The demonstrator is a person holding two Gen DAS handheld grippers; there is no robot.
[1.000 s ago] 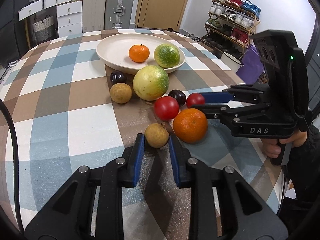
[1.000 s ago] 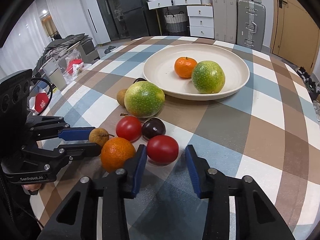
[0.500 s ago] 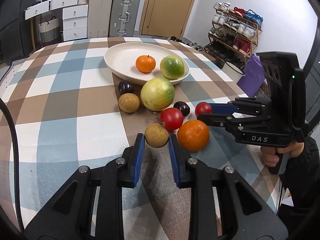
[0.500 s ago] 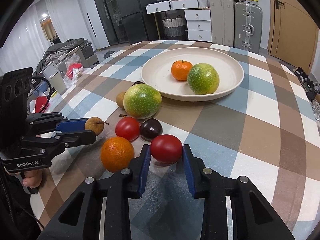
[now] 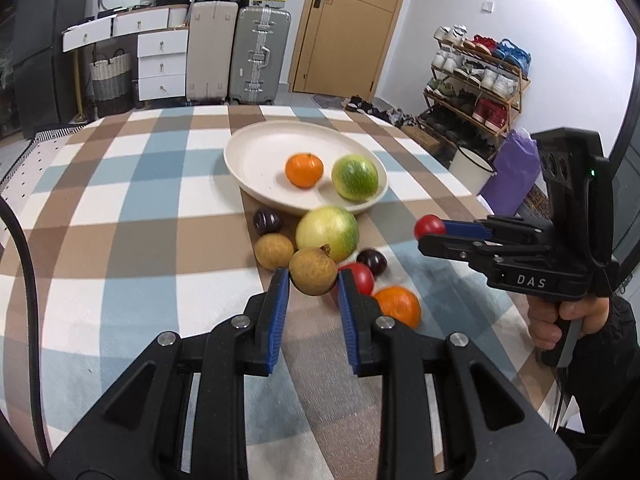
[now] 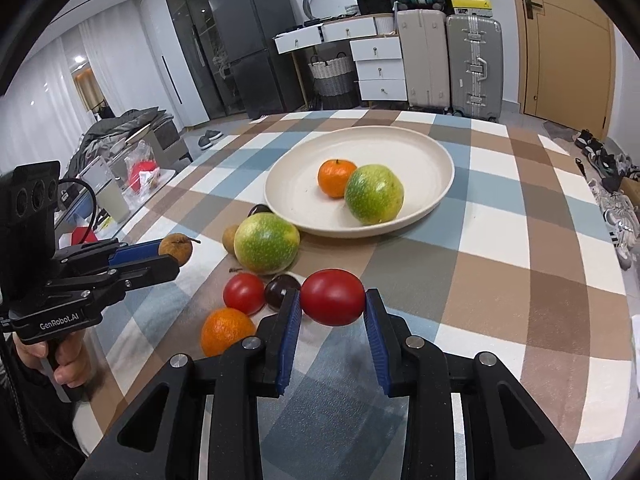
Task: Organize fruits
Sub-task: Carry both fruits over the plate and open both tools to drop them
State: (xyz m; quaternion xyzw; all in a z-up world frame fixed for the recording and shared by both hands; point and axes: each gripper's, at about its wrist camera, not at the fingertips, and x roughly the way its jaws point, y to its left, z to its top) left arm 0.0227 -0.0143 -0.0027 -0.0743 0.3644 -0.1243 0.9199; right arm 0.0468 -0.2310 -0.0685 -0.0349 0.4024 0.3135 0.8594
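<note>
Two claws each carry a fruit short of the plate (image 5: 248, 148). Left wrist view: the left claw (image 5: 313, 284) is clamped on a brown longan (image 5: 313, 271), held above the loose fruit lying just before the plate; a round, pinched fruit could roll out if pressure eases. Right wrist view: the right claw (image 6: 332, 307) is clamped on a red tomato (image 6: 332, 297), likewise short of the plate; over-squeezing could bruise it. Contact faces are hidden behind each fruit.

Wooden door (image 5: 349, 26), suitcases (image 5: 262, 54), white drawers (image 5: 162, 65), shoe rack (image 5: 478, 80), fridge (image 6: 248, 50).
</note>
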